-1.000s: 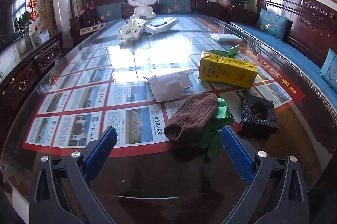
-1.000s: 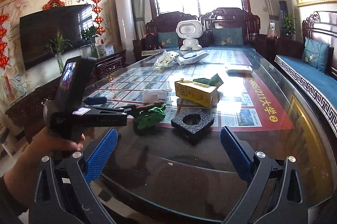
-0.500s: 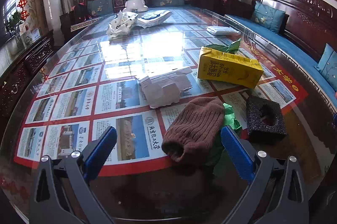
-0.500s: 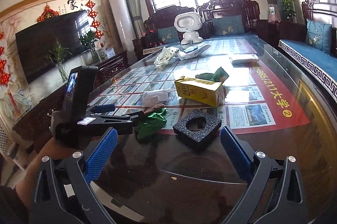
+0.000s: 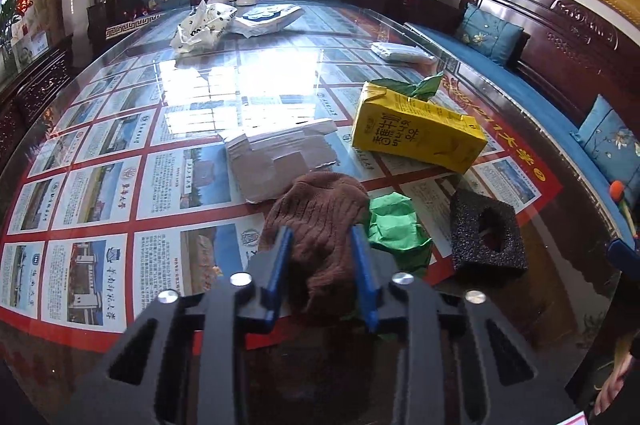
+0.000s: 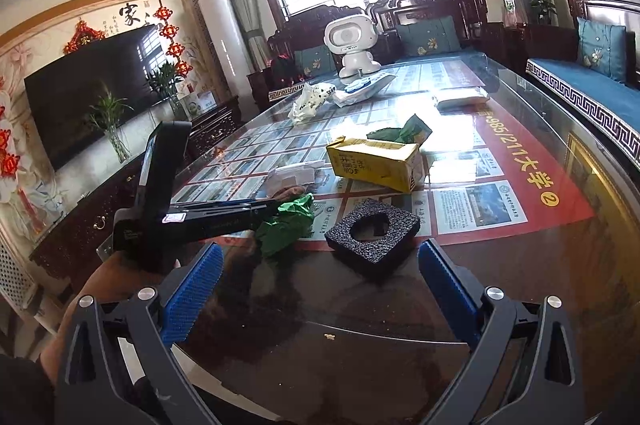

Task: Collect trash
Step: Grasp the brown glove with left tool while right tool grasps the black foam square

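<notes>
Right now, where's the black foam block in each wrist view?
Left wrist: black foam block sits lower right, right of the green wrapper.
Right wrist: black foam block sits at centre, just ahead of the open right tool.
Shared landmark: yellow carton lying beyond it.

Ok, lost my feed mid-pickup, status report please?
Left gripper jaws shut on brown knit sock. Right gripper open, hovering short of black foam block. Green wrapper touching the sock.
</notes>
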### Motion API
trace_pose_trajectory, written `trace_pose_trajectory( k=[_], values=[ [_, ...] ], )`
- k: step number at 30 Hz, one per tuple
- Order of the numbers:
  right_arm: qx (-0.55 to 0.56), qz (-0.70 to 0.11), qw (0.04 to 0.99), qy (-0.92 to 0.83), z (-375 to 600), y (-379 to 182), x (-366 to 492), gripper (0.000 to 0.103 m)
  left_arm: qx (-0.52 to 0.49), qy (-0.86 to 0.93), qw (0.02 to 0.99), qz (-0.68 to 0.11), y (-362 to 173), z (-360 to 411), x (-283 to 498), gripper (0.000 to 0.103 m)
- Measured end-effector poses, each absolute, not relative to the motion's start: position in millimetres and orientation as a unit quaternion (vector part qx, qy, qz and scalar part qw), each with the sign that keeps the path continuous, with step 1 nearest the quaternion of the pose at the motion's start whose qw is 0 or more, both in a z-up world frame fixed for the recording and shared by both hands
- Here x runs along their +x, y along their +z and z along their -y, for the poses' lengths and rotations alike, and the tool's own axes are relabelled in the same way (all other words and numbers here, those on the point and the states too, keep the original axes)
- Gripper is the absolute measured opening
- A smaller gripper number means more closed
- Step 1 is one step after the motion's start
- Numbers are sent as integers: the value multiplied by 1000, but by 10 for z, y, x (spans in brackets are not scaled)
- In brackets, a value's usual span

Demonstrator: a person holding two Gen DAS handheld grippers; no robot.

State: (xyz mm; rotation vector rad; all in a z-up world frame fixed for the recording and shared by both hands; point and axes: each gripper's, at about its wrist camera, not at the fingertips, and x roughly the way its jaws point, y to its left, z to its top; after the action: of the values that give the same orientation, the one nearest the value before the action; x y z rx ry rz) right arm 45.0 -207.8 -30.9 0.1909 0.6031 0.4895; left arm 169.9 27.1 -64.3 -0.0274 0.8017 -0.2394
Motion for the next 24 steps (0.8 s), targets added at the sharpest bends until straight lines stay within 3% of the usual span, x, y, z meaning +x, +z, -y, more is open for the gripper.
trace_pose_trajectory(
  k=[1, 6, 20, 23, 24],
  values=[
    [92, -296, 920, 238, 2068, -315, 454, 95, -16, -117, 914, -388, -642, -278, 1702, 18],
    [94, -303, 917, 242, 2053, -338, 467, 95, -32, -122, 911, -392, -659, -327, 1712, 13],
    [38, -372, 905, 202, 1921, -376, 1006, 94, -56, -127, 923, -358, -433, -469, 1522, 11],
    [38, -397, 896, 196, 1951, -439, 1253, 81, -66, -131, 924, -354, -392, -496, 1492, 11],
    [41, -407, 892, 192, 1964, -478, 1324, 72, -70, -133, 924, -352, -377, -501, 1480, 11]
  ],
)
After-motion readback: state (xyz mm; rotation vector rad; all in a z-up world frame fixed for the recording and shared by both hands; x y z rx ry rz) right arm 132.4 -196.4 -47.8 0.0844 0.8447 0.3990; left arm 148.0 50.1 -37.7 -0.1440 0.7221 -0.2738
